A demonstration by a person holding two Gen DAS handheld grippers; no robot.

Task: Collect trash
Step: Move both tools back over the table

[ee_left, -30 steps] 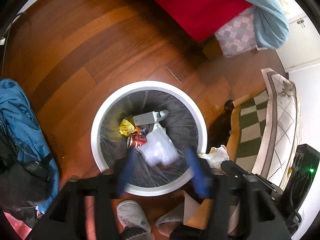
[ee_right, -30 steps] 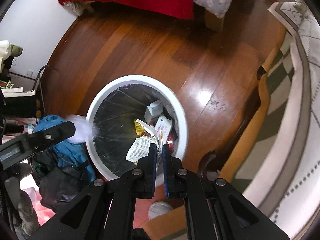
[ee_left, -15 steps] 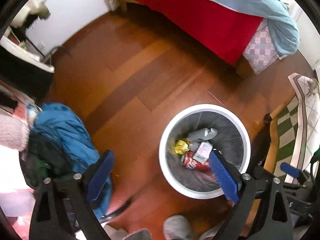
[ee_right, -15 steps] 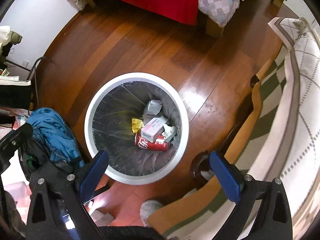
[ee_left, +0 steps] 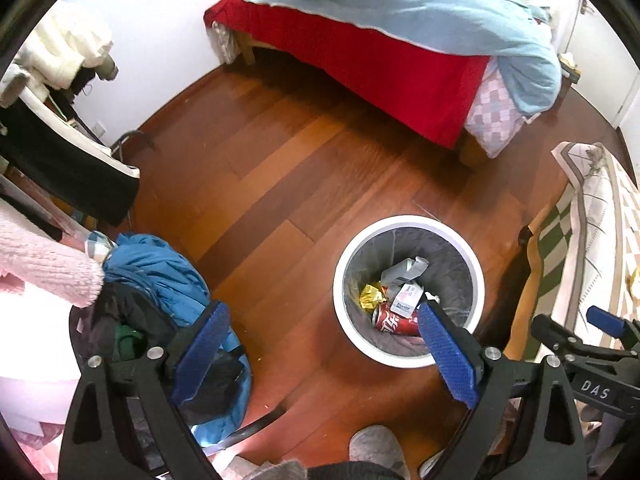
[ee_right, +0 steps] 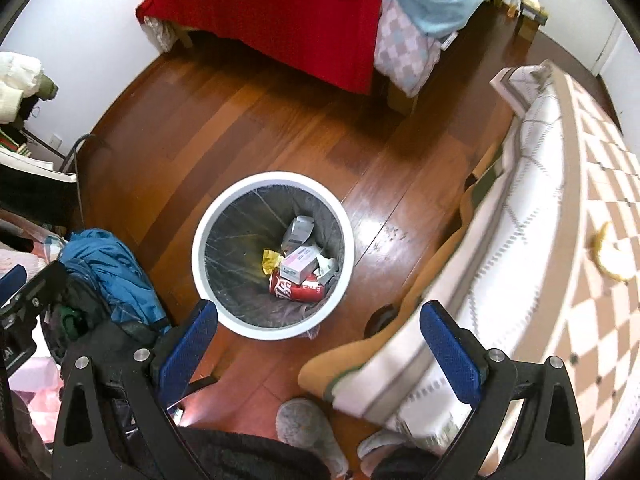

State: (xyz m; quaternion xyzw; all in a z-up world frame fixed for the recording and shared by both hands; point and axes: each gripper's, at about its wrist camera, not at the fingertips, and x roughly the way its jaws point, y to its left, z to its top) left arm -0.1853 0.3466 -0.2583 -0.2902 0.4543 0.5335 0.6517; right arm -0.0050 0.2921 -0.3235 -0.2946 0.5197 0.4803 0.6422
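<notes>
left gripper point(ee_left: 320, 354) wide open, empty | right gripper point(ee_right: 320, 354) wide open, empty | trash in bin point(ee_right: 208, 280): red can point(ee_right: 298, 288), boxes | next: likely peel point(ee_right: 612, 258) on the sofa, right; approach flat, pinch edge

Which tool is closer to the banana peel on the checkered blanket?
Right. The right tool is beside the blanket holding the banana peel; the left tool is farther off, past the trash bin.

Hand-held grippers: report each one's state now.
Left hand-held gripper: open, holding nothing.
Right hand-held gripper: open, holding nothing.
</notes>
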